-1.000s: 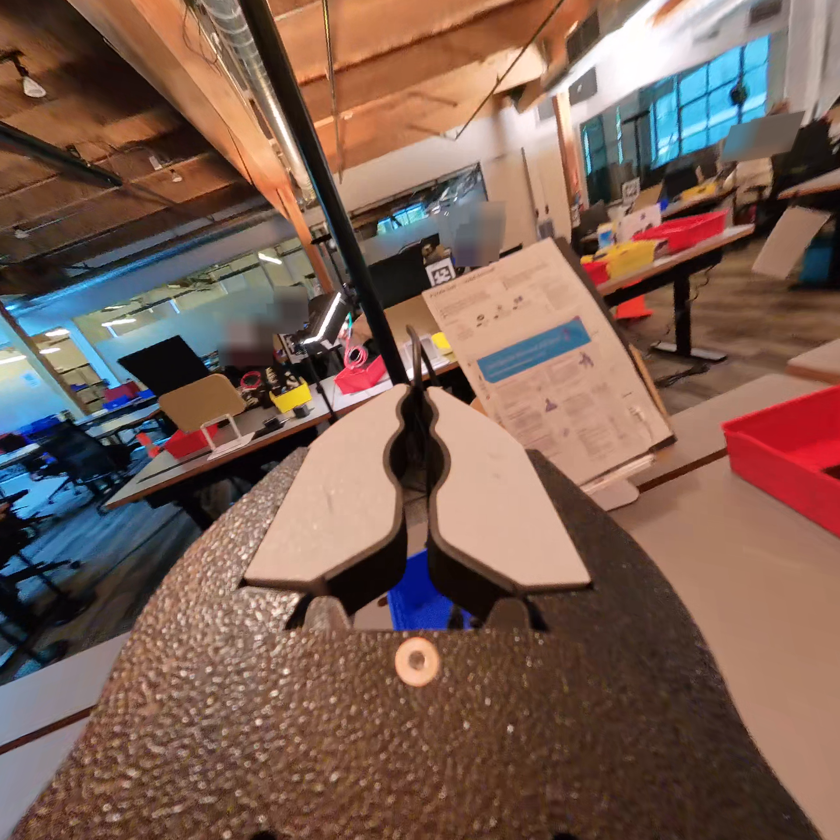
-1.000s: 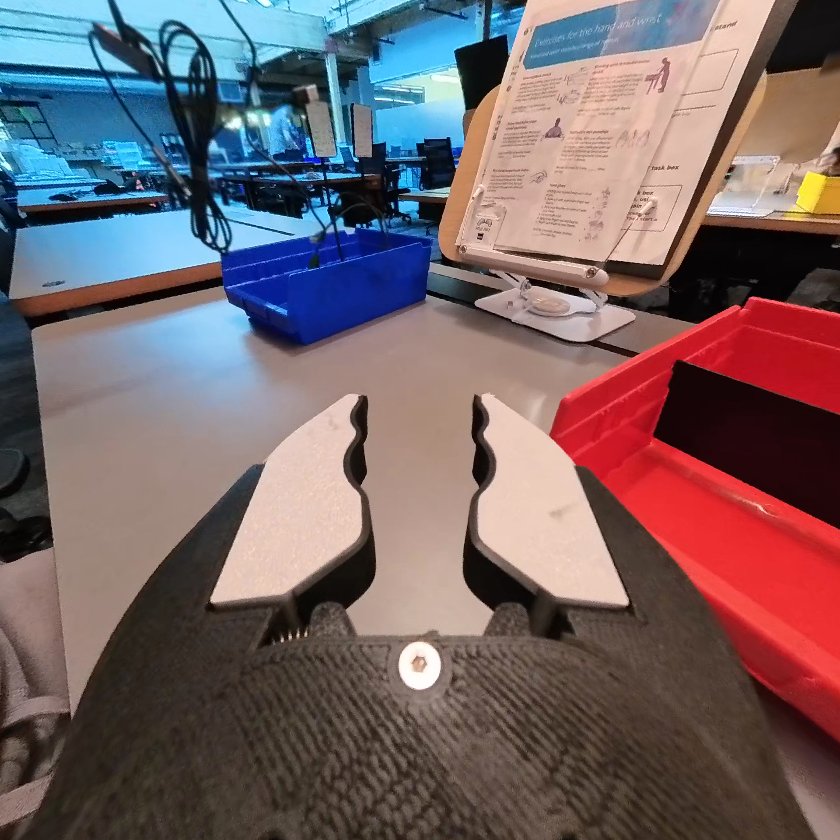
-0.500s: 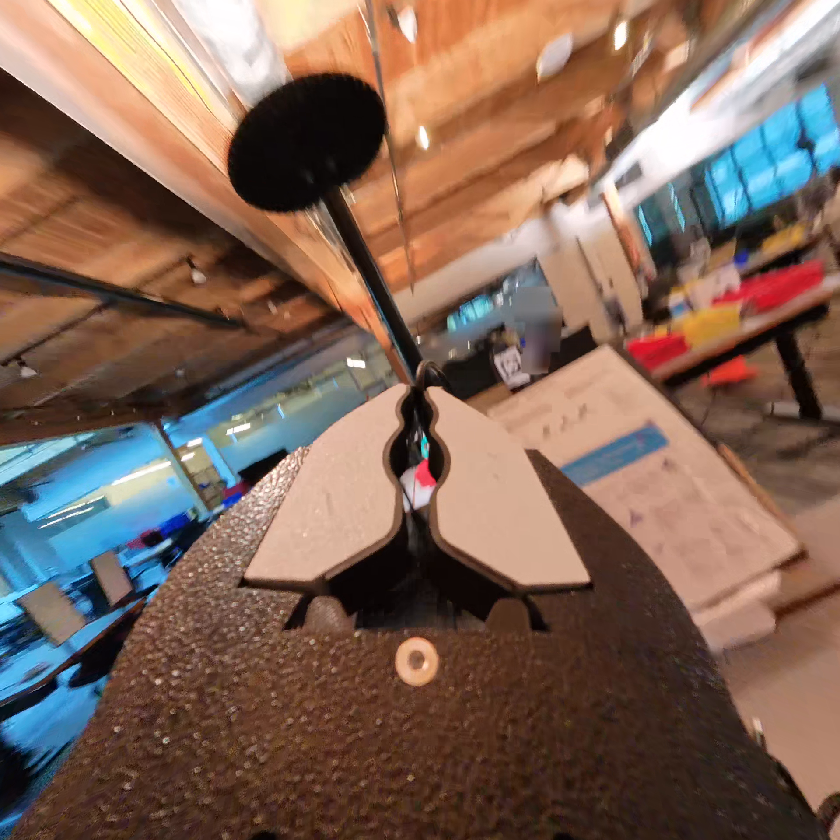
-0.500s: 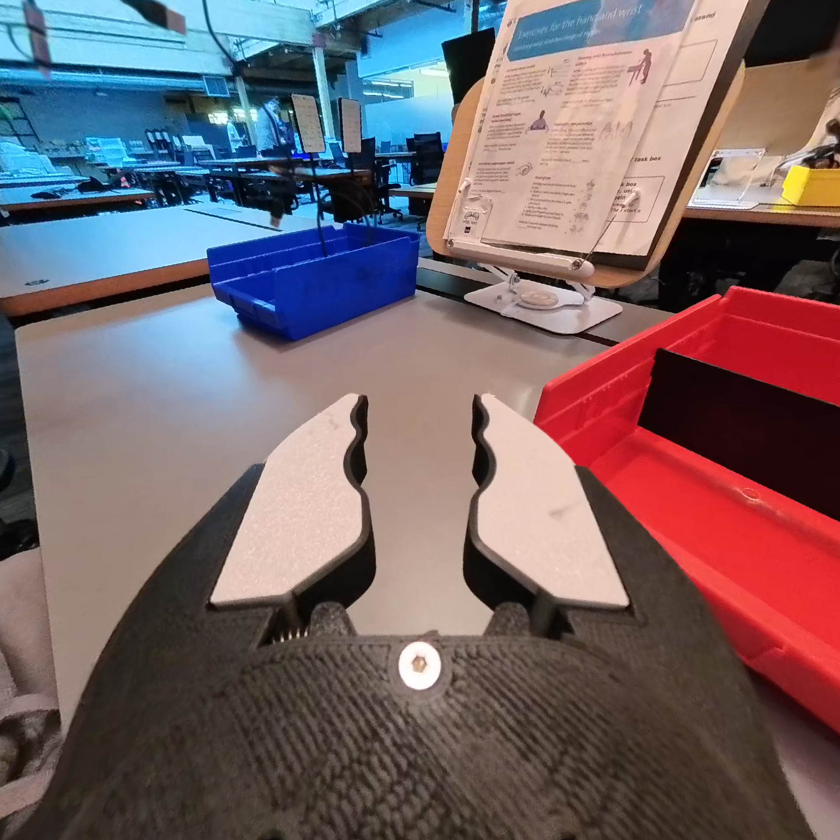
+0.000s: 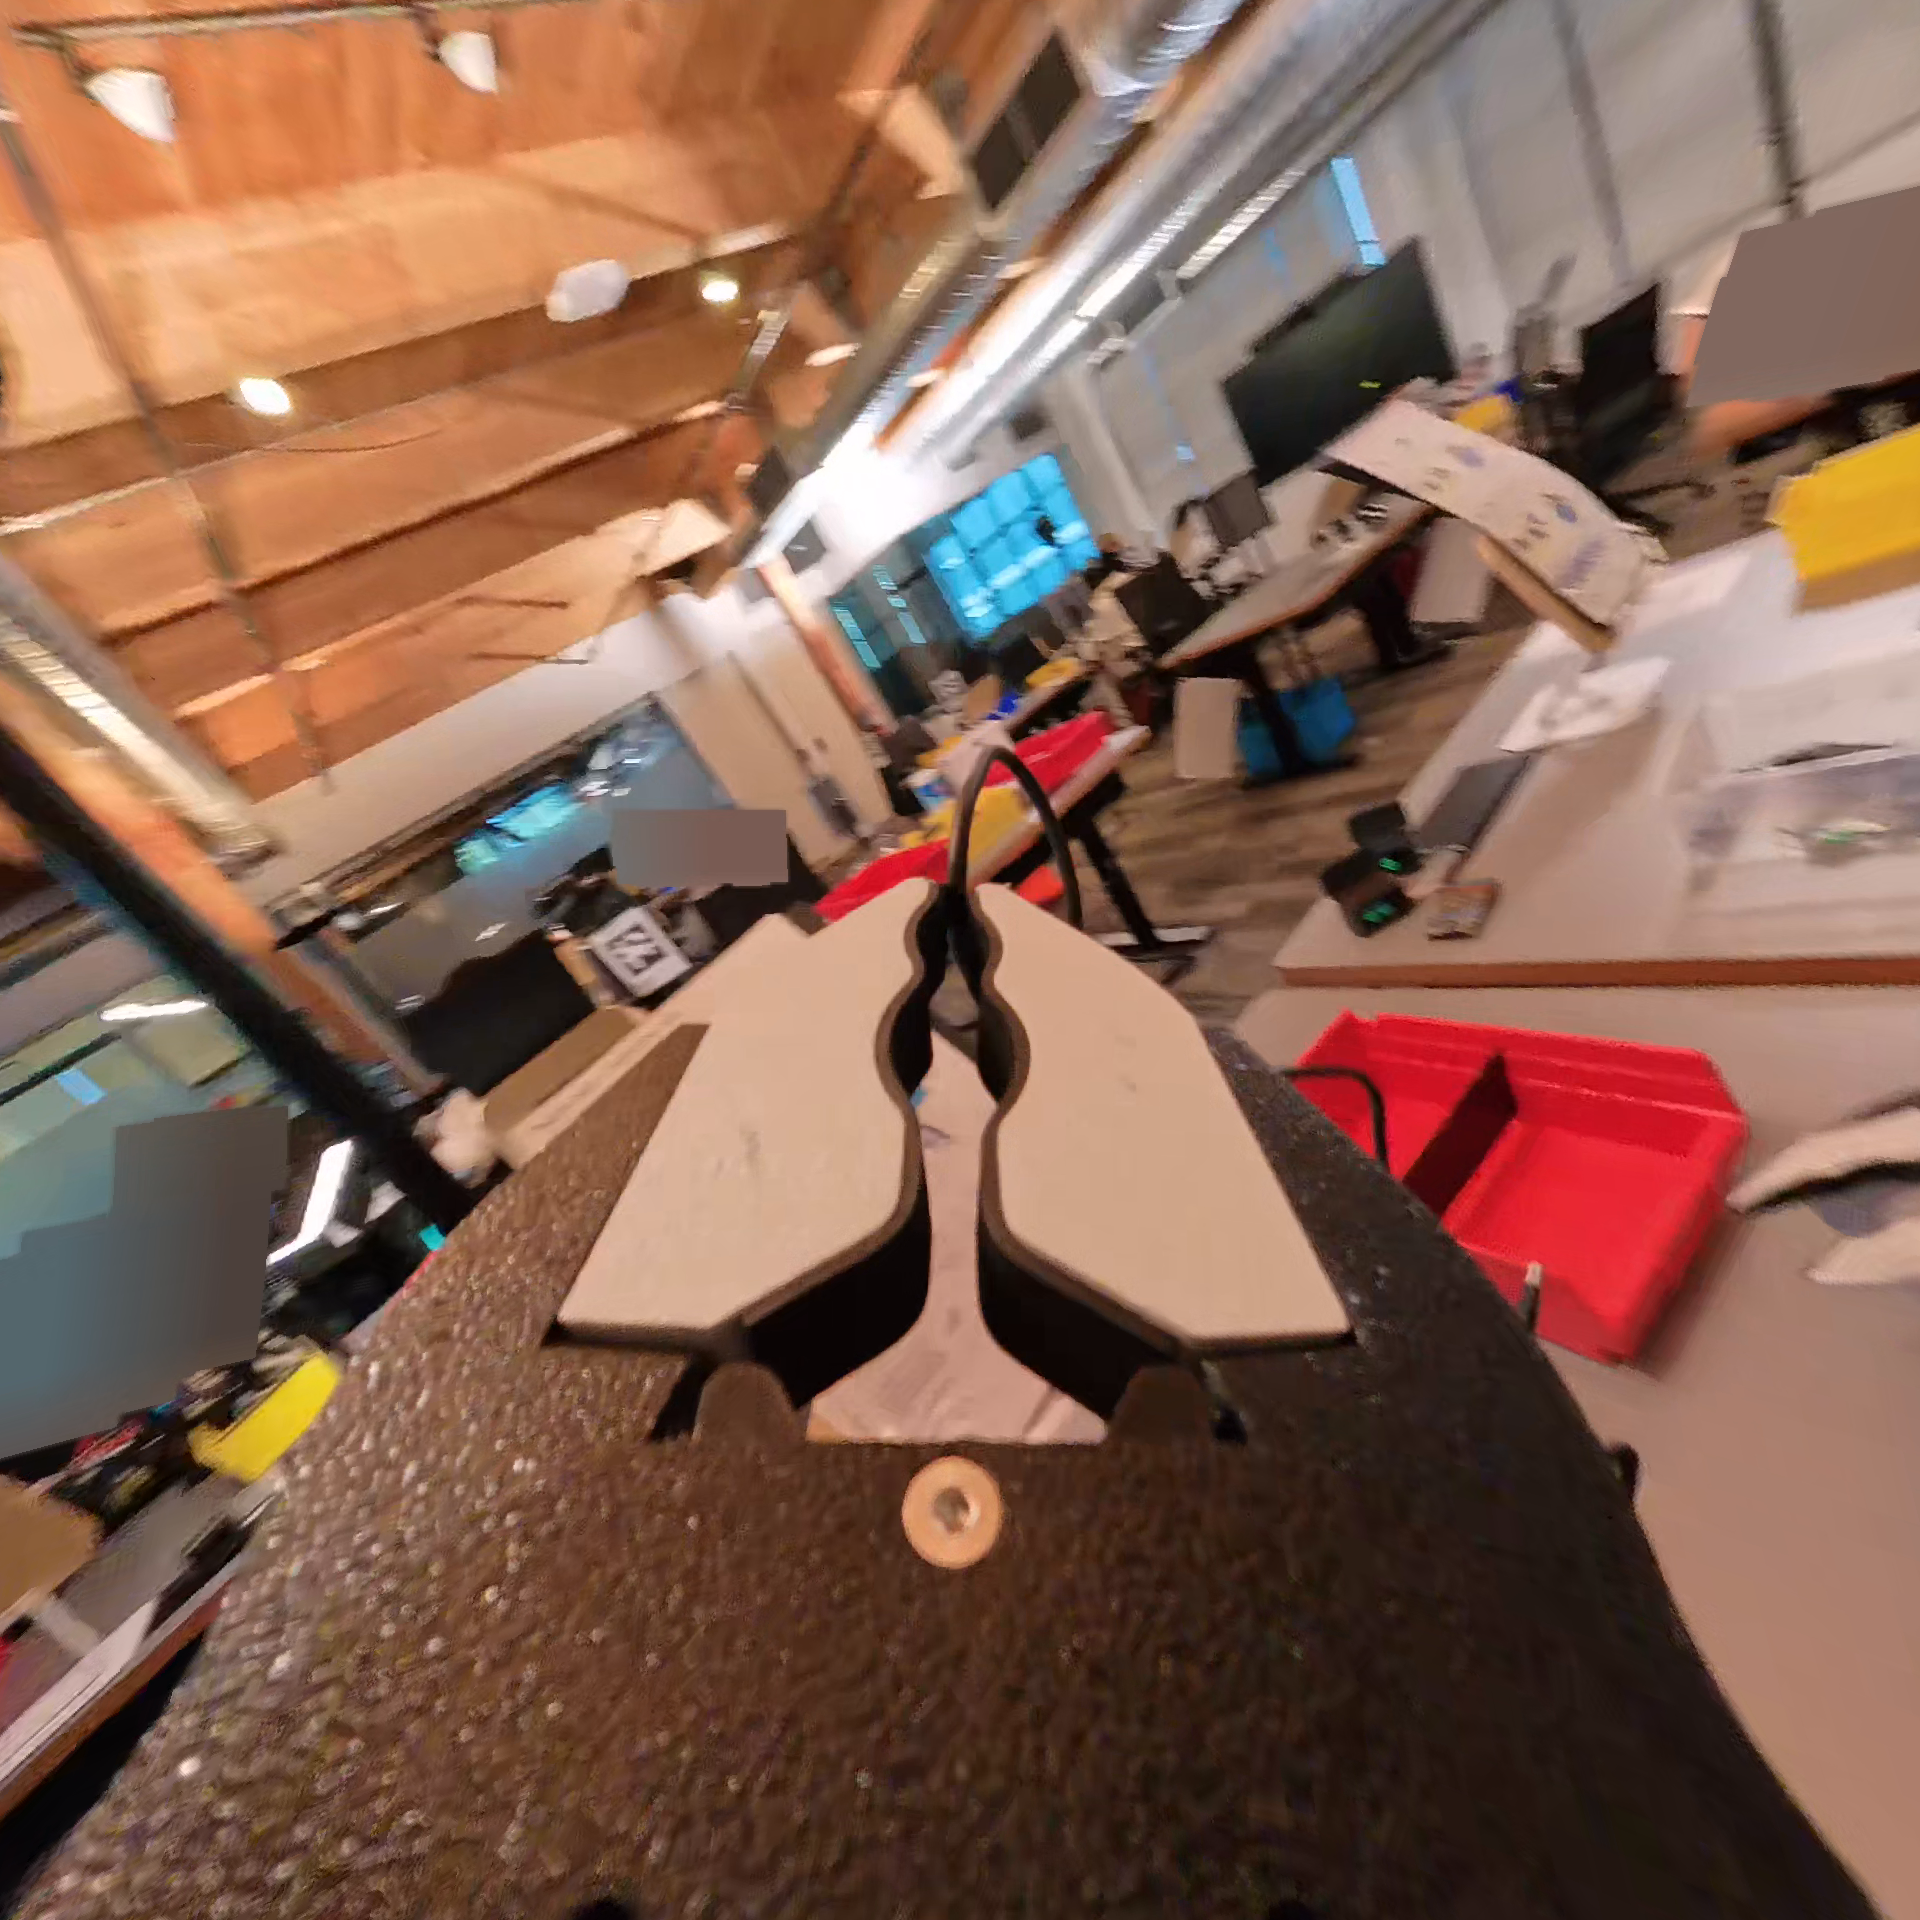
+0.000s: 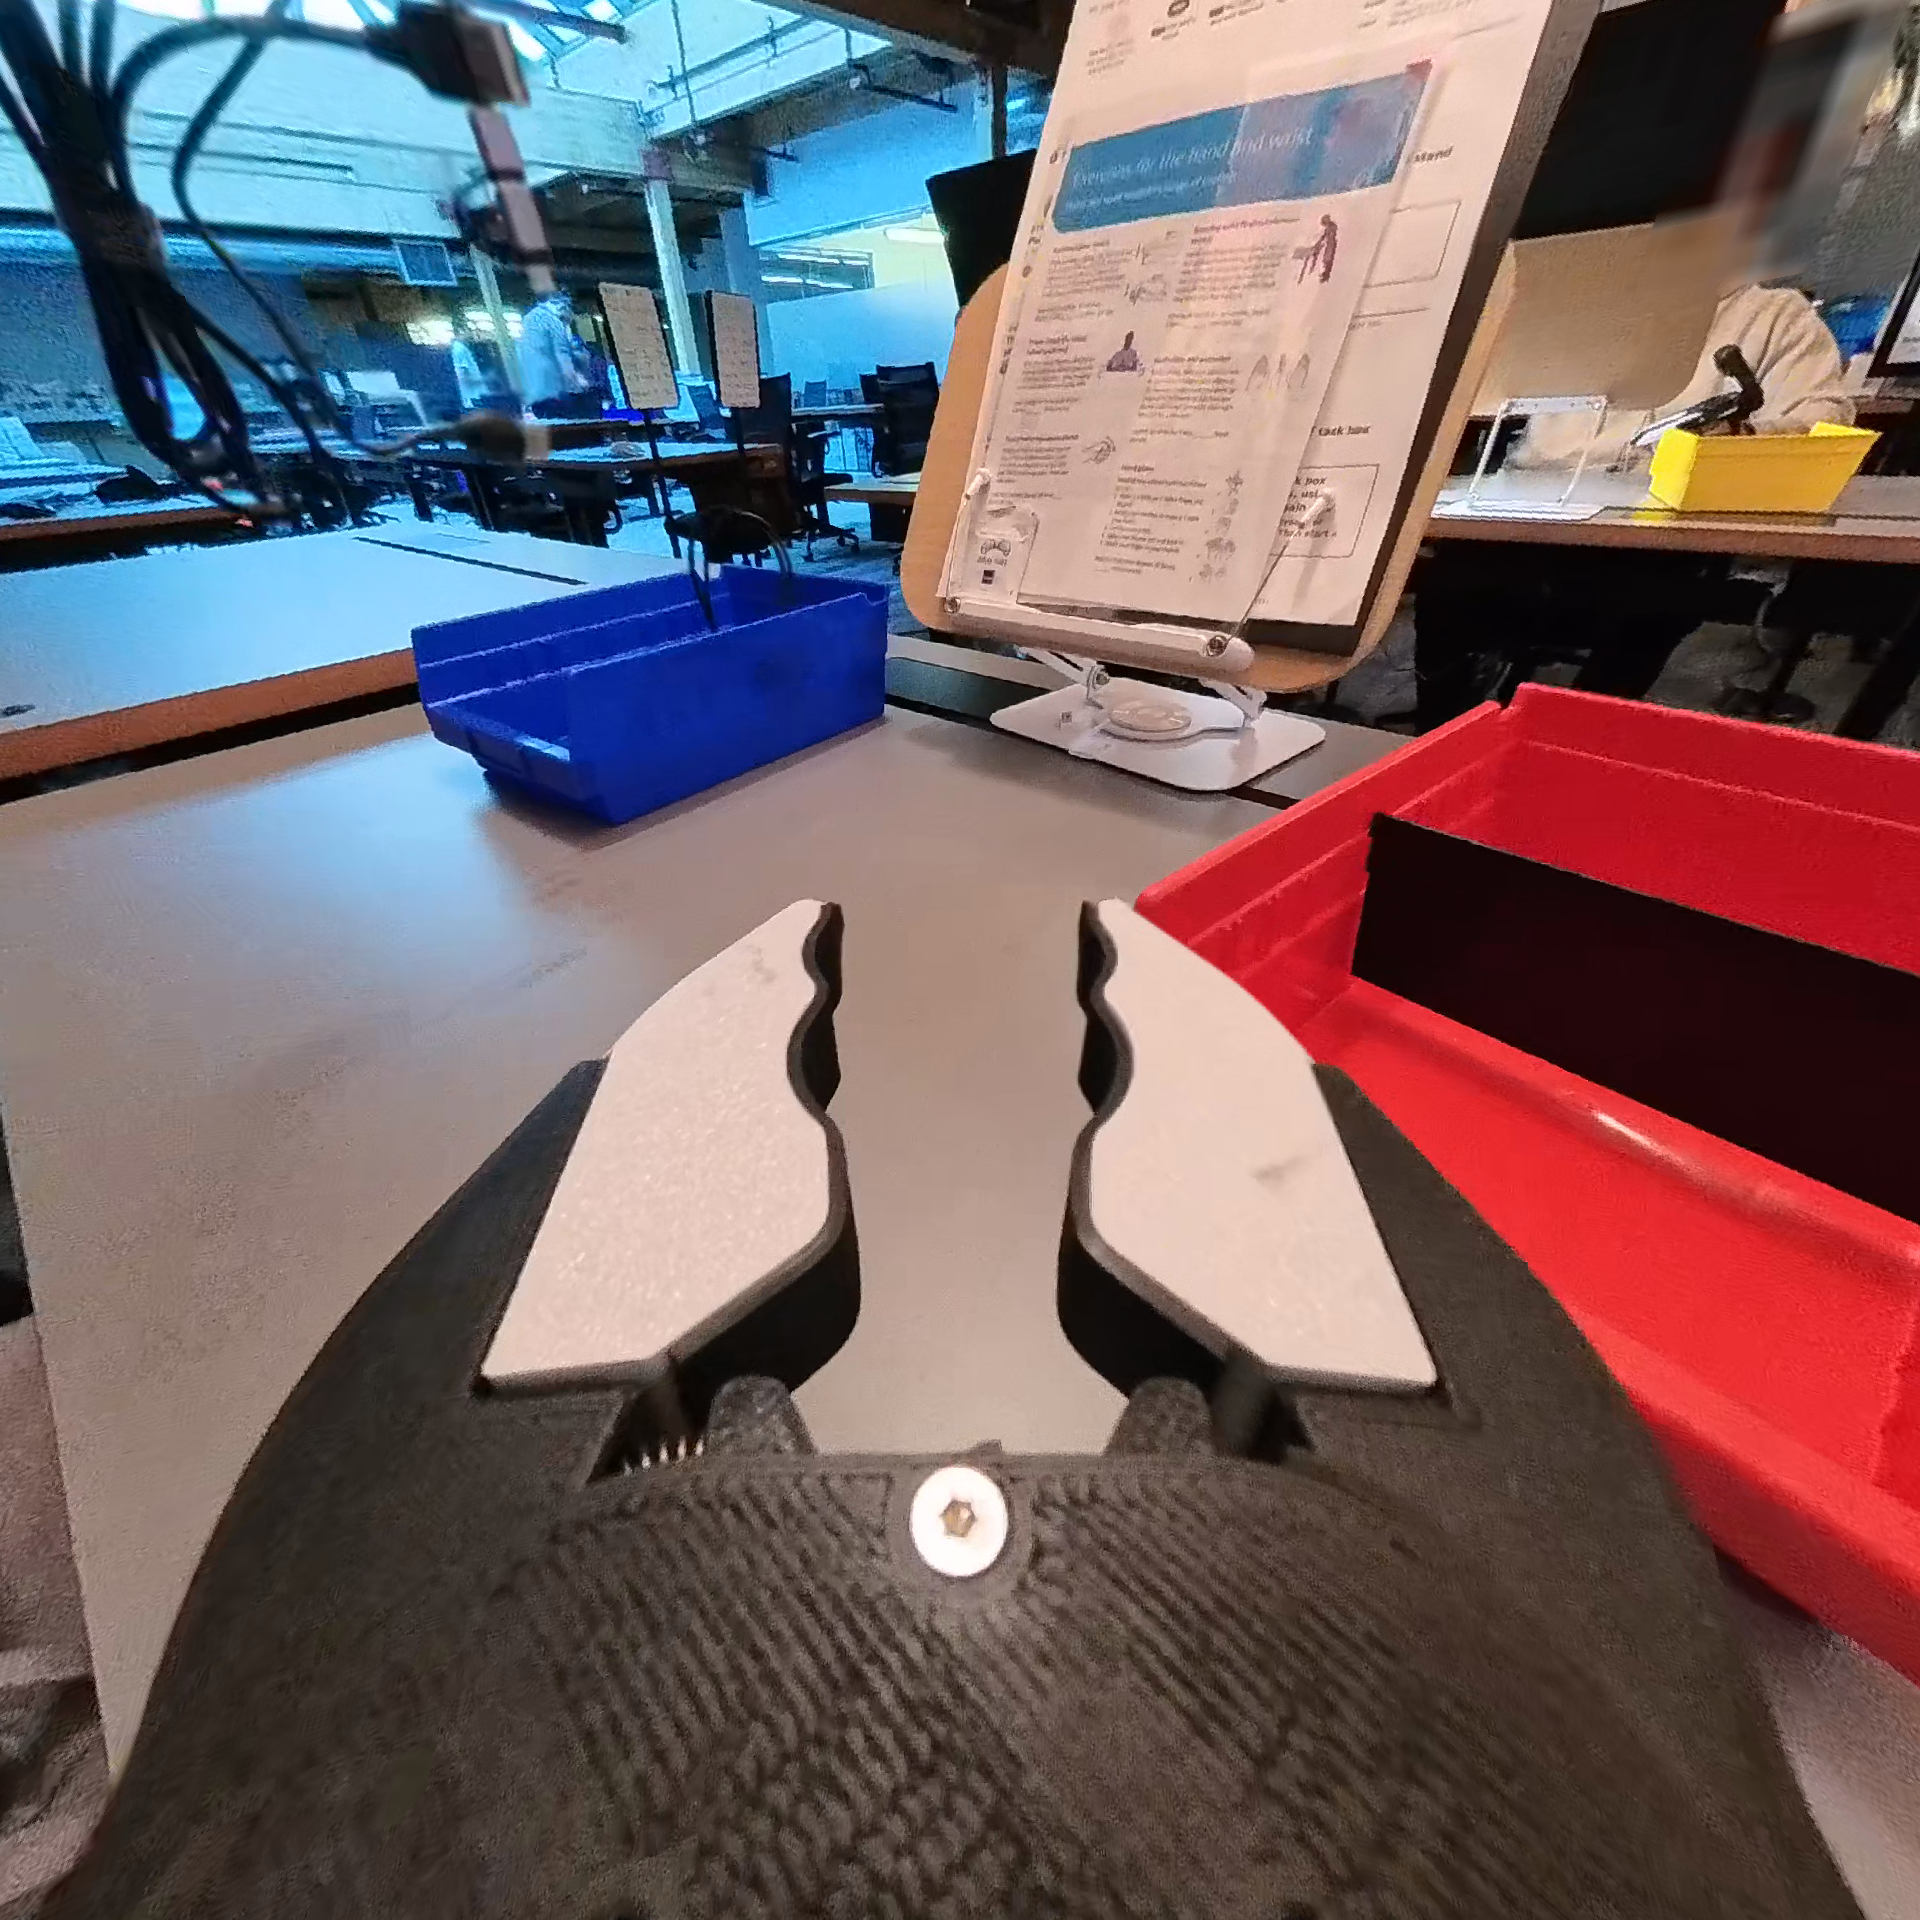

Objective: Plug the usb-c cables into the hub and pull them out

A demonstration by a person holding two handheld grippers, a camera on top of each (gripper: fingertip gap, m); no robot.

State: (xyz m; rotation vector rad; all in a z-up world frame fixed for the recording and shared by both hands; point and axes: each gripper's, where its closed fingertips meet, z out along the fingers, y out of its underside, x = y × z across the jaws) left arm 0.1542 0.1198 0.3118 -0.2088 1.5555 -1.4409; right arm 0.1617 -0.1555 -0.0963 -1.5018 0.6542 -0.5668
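- The left gripper [image 5: 961, 925] has its fingers pinched nearly together on a thin black cable [image 5: 1008, 790]; the cable loops up out of the tips toward 12 o'clock and falls away behind the right finger.
- In the right wrist view the cables [image 6: 135, 312] hang as a dark bunch high at 10 o'clock, well above the table [image 6: 312, 935]; a blurred grey block among them at 11 o'clock may be the hub [image 6: 468, 52]; I cannot tell for sure.
- The right gripper [image 6: 956, 997] is empty, fingers a moderate gap apart, low over the table beside the red bin [image 6: 1558, 1143] at 3 o'clock; the blue bin [image 6: 644, 696] sits at 11 o'clock, a cable end poking from it.
- Judgement: the cable is light, limp and swings freely; it looks smooth and could slip through a loose pinch; hold the stiff plug body, not the cord; the plug tip is probably easy to bend if forced in askew.
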